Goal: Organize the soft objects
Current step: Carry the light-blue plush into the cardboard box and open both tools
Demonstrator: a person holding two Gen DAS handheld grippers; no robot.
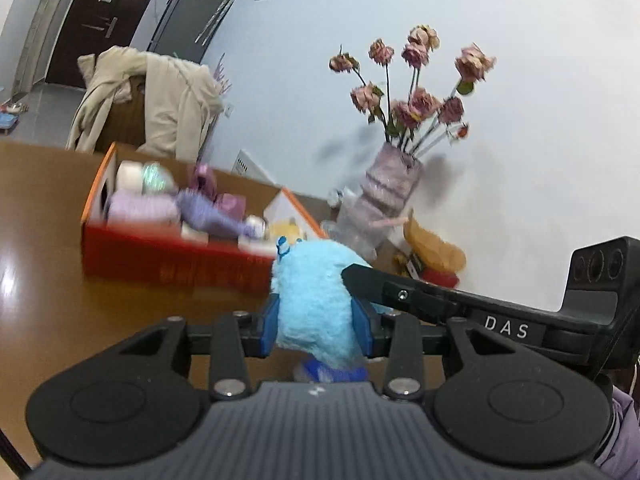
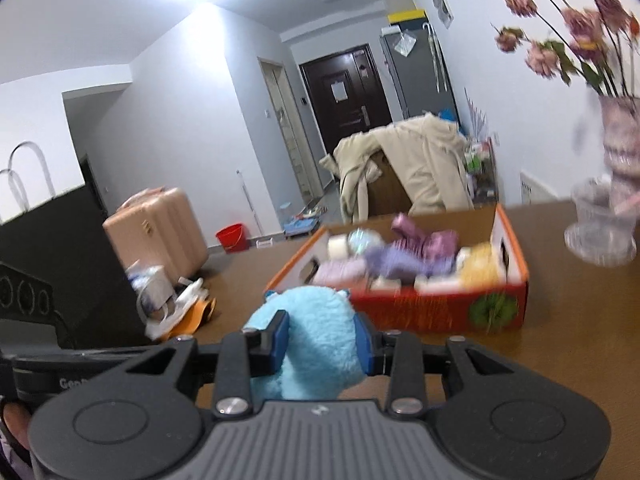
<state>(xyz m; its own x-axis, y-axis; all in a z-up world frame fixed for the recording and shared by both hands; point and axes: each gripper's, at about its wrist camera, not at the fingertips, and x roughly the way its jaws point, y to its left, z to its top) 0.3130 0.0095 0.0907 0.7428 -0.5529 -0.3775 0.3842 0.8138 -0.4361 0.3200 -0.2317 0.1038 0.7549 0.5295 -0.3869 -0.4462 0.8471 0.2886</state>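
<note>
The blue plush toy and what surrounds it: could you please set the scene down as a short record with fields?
held item: blue plush toy, fluffy, light blue
left hand-held gripper: blue pads pressed into the toy's sides
right hand-held gripper: also clamped on the toy
toy's position: off the table, in front of the box
destination candidate: orange cardboard box, open, already holding purple, white and yellow soft items
nearby: vase of dried roses beside the box
image quality: motion blur
</note>
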